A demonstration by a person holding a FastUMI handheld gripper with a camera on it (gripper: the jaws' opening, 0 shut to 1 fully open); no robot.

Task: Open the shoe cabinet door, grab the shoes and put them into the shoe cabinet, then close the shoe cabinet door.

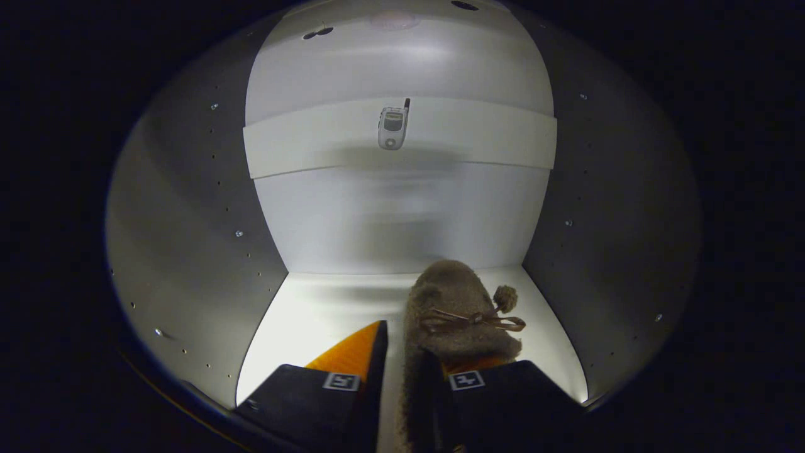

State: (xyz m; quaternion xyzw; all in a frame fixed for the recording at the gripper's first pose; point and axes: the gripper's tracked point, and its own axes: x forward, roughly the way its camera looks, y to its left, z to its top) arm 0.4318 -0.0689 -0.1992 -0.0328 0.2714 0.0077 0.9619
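I am looking into the white shoe cabinet (314, 308). A fuzzy brown shoe (453, 296) with a thin bow and a pompom rests on the cabinet floor, toe toward the back wall. My gripper (418, 355) is at its heel end. The shoe's left side wall lies between the fingers, and its upper drapes over the right finger (484, 384). A narrow strip of white floor shows between the left finger (358, 355) and the fuzzy edge, so the jaws stand slightly apart and are not pressing on the shoe.
Grey side walls (188, 239) with rows of peg holes close in on both sides. The back wall (396, 220) stands just past the shoe's toe. A white shelf (302, 141) above carries a small silver flip phone (392, 127).
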